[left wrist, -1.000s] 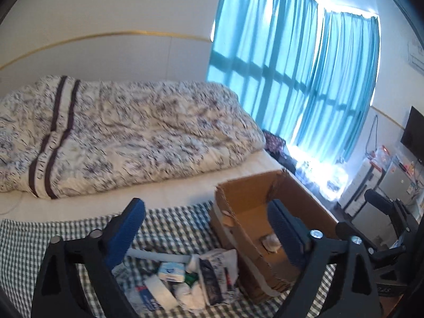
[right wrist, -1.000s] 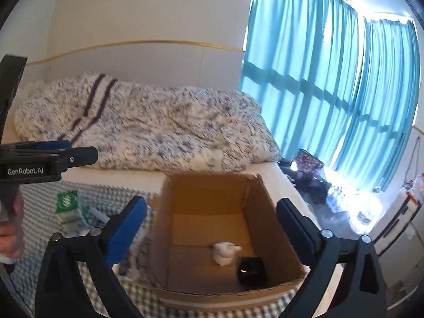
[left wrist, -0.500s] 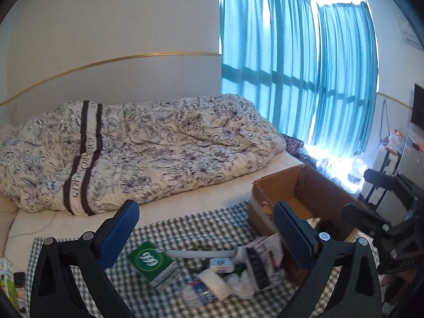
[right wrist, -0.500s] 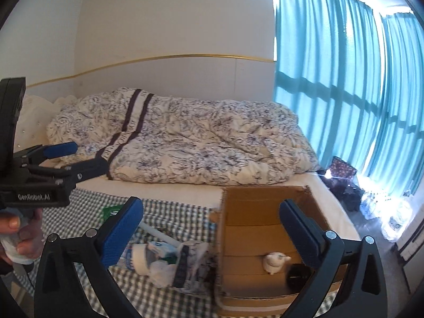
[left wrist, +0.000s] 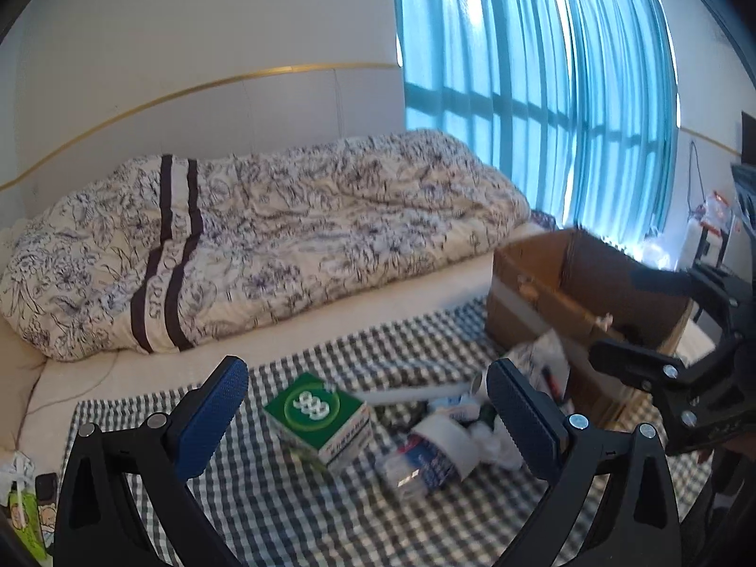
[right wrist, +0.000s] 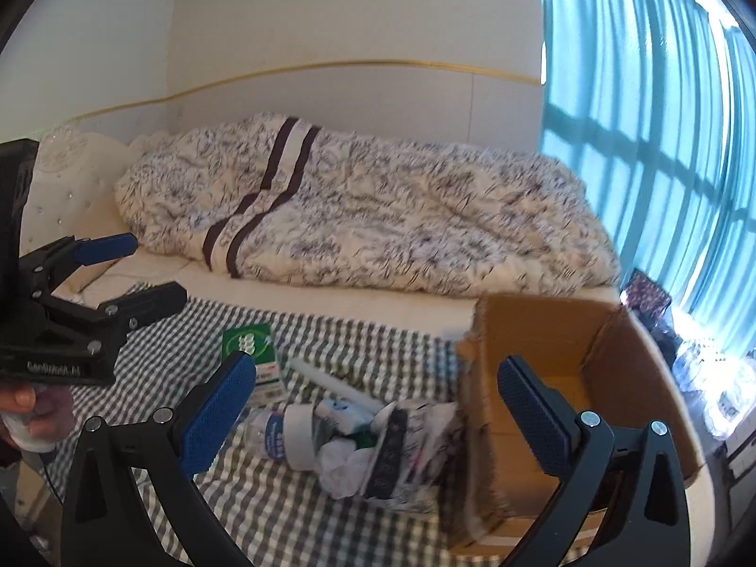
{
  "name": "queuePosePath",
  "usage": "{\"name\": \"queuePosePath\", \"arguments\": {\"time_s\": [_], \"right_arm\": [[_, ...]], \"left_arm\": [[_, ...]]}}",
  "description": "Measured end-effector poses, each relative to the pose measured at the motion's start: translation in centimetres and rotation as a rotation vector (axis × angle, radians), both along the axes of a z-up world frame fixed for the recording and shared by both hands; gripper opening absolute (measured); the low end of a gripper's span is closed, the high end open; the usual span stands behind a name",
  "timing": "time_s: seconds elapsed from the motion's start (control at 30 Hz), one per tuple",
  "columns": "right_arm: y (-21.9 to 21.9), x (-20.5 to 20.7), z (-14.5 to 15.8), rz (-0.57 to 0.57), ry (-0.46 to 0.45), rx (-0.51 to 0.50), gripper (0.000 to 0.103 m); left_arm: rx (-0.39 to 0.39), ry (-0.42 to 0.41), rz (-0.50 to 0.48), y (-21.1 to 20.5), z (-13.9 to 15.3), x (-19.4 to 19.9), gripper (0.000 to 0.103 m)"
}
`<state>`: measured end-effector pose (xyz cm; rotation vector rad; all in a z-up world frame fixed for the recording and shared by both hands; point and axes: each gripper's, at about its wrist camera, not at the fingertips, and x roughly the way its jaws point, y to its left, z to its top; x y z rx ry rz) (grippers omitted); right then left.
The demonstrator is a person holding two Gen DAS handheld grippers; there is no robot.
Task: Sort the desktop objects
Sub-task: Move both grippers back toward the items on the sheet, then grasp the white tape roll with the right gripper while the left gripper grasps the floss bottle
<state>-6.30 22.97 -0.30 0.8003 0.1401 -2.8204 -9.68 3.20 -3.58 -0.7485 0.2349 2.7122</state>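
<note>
Both claws wide apart, holding nothing: left claw [left wrist: 361, 418] above green box [left wrist: 321, 418] on checked cloth [left wrist: 283, 510]; right claw [right wrist: 378, 406] w/ cardboard box [right wrist: 567, 345] just beside.

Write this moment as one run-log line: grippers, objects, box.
left gripper: open, empty | right gripper: open, empty | green box, tape roll: on checked cloth | cardboard box: right of pile
</note>
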Motion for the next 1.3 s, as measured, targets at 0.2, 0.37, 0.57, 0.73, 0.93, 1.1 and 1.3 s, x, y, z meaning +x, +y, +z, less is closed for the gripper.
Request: {"name": "queuePosePath", "arguments": {"time_s": [0.2,0.37,0.57,0.73,0.93,1.1,1.3], "right_arm": [[-1.9,-1.2,-3.6,0.012,-0.077,0.051,0.103],[-2.4,-1.4,-5.9,0.048,-0.116,0.042,0.103],[-5.0,-1.9,-9.0,0.130,-0.192,0.125,0.084],[-6.6,-3.0,-11.9,0.168,-0.276,0.133,0.058],[-7.3,-3.9,-14.0,0.161,-0.304,0.146,0.058],[-7.5,-5.0,-14.5,0.118,-0.294,0.162,0.058],[-7.5,-6.3,-15.4,0.110,-0.328,0.158,0.057]], "left_arm": [[0.002,-0.054,-0.031,-0.9,-4.1,0.4,0.103],[0.012,-0.097,-0.039,-1.5,-7.2,0.4,0.103],[0.012,-0.133,-0.039,-1.6,-10.0,0.4,0.103],[0.015,-0.153,-0.029,-2.0,-11.6,0.3,0.103],[0.042,-0.180,-0.011,-2.9,-12.6,-0.1,0.103],[0.066,-0.193,-0.003,-3.4,-13.0,-0.2,0.103],[0.075,-0.210,-0.003,-3.3,-13.5,-0.3,0.103]]}}
